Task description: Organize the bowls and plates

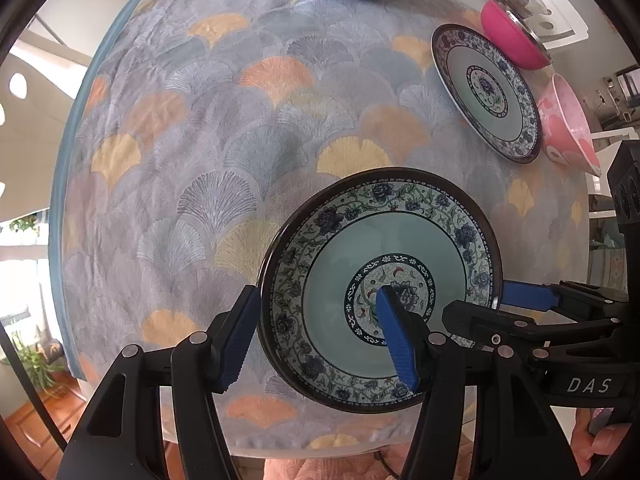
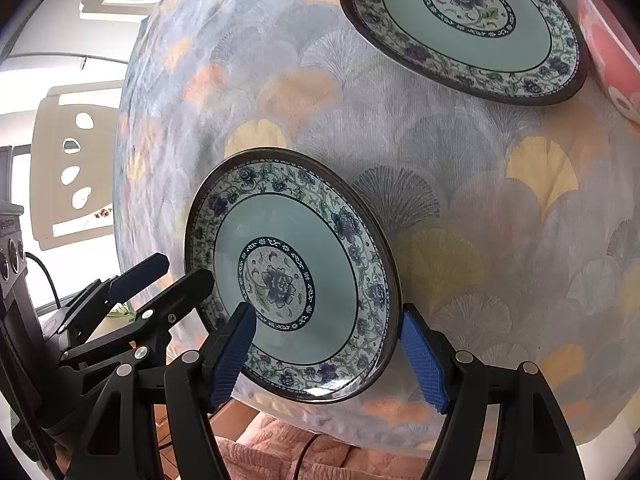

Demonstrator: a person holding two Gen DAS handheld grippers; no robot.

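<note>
Left wrist view: my left gripper [image 1: 320, 336] straddles the left rim of the near floral plate [image 1: 400, 240], which sits low and right of centre on the ginkgo-print tablecloth [image 1: 200, 160], close to the table edge. One blue pad is outside the rim and the other over the well, jaws about half spread; I cannot tell whether they pinch. At right, my right gripper [image 1: 500, 304] brackets the opposite rim. In the right wrist view that gripper [image 2: 328, 356] shows its pads either side of the plate's right rim, half spread and seemingly not clamped. My worry is uneven closing: one side biting first could tilt the plate or push it off the near edge. The plate is round, so has no long axis; it lies flat, face up. A second floral plate [image 2: 460, 28] lies upper right, well apart.
</note>
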